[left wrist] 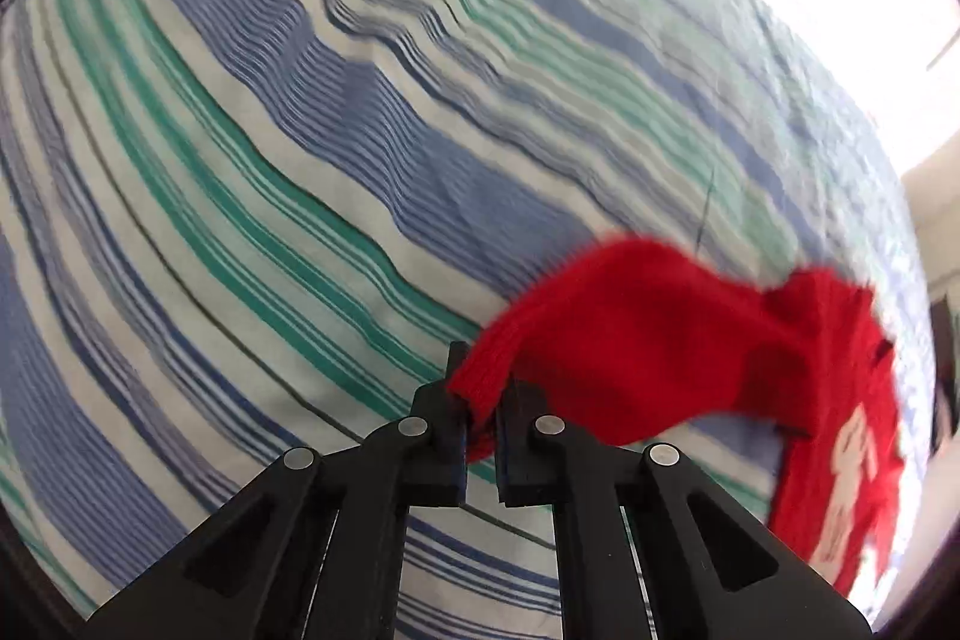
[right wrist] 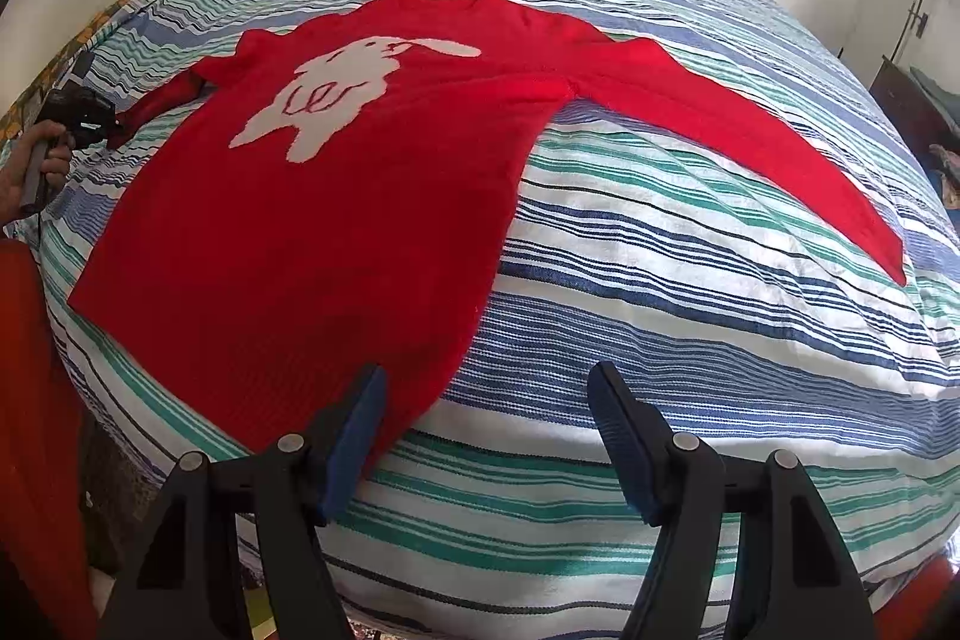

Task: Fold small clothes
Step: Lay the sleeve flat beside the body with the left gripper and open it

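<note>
Two grippers work on one red sweater point(right wrist: 312, 220) lying flat on the striped bed point(right wrist: 690, 280). Left gripper point(left wrist: 483, 424) pinches its near sleeve cuff point(left wrist: 480, 376); right gripper point(right wrist: 486, 436) hangs wide, empty, by the hem.

A red knitted sweater point(right wrist: 312, 220) lies face up and spread flat, filling the left and centre of the right wrist view. A white rabbit motif point(right wrist: 336, 100) sits on its chest, neckline toward the top of the frame, hem toward the lower left. One long sleeve point(right wrist: 750, 142) stretches straight out to the right edge. The other sleeve point(right wrist: 162, 100) bunches at the far left. In the left wrist view that sleeve's ribbed cuff point(left wrist: 486, 376) is lifted and pinched, lower centre, blurred.
</note>
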Demonstrator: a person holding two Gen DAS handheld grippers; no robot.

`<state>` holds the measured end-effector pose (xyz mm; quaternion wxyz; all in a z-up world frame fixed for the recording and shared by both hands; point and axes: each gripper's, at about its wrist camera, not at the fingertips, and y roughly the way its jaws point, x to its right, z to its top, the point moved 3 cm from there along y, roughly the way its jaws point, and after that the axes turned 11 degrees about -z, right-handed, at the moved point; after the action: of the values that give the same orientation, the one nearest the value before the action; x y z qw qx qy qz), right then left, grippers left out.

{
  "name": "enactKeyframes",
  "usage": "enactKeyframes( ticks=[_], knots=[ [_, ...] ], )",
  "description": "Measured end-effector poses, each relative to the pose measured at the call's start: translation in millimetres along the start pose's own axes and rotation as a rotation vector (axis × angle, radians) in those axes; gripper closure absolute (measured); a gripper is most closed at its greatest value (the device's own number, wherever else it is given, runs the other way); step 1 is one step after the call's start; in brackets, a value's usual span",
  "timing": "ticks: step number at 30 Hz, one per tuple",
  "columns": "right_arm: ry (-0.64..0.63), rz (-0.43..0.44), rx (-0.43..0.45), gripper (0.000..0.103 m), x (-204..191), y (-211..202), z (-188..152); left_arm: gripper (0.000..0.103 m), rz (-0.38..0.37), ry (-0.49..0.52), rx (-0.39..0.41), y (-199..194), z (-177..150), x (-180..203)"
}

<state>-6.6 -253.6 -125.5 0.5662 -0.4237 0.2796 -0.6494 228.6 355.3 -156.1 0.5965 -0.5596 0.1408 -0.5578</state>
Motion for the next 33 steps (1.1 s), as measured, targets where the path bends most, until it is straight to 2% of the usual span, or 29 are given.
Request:
enactKeyframes(
  ticks=[2,4,8,13,15,18,19,20,22,25,27,29,33],
  knots=[
    [0.004,-0.004,0.005,0.034,1,-1,1,0.099,0.008,-0.036,0.029,-16,7,-13],
    [0.003,-0.004,0.003,0.034,1,1,1,0.099,0.066,-0.065,0.041,-30,14,-34],
    [-0.006,0.004,-0.014,0.034,-2,6,1,0.098,0.112,-0.109,-0.023,-29,14,-60],
    [-0.006,0.006,-0.012,0.034,-3,6,2,0.098,0.186,-0.083,-0.079,-19,10,-58],
    [0.001,0.007,-0.014,0.034,-2,7,1,0.097,0.197,-0.109,-0.103,-13,13,-60],
    [0.014,0.008,-0.017,0.034,1,7,1,0.084,0.193,-0.133,-0.117,-7,21,-62],
    [0.018,0.009,-0.015,0.034,1,7,2,0.077,0.204,-0.144,-0.106,-8,23,-64],
    [0.021,0.009,-0.013,0.034,2,7,2,0.063,0.228,-0.158,-0.084,-14,26,-69],
    [0.024,0.01,-0.011,0.034,2,6,2,0.049,0.251,-0.193,-0.037,-24,27,-76],
    [0.025,0.013,-0.012,0.034,3,7,2,0.048,0.256,-0.228,-0.011,-36,23,-83],
    [0.025,0.016,-0.012,0.034,2,7,2,0.048,0.278,-0.186,0.019,-45,19,-75],
    [0.02,0.019,-0.014,0.034,1,8,2,0.048,0.262,-0.07,0.044,-52,13,-46],
    [0.003,0.024,-0.022,0.034,-4,11,1,0.041,0.13,0.135,0.019,-33,3,36]
  ],
)
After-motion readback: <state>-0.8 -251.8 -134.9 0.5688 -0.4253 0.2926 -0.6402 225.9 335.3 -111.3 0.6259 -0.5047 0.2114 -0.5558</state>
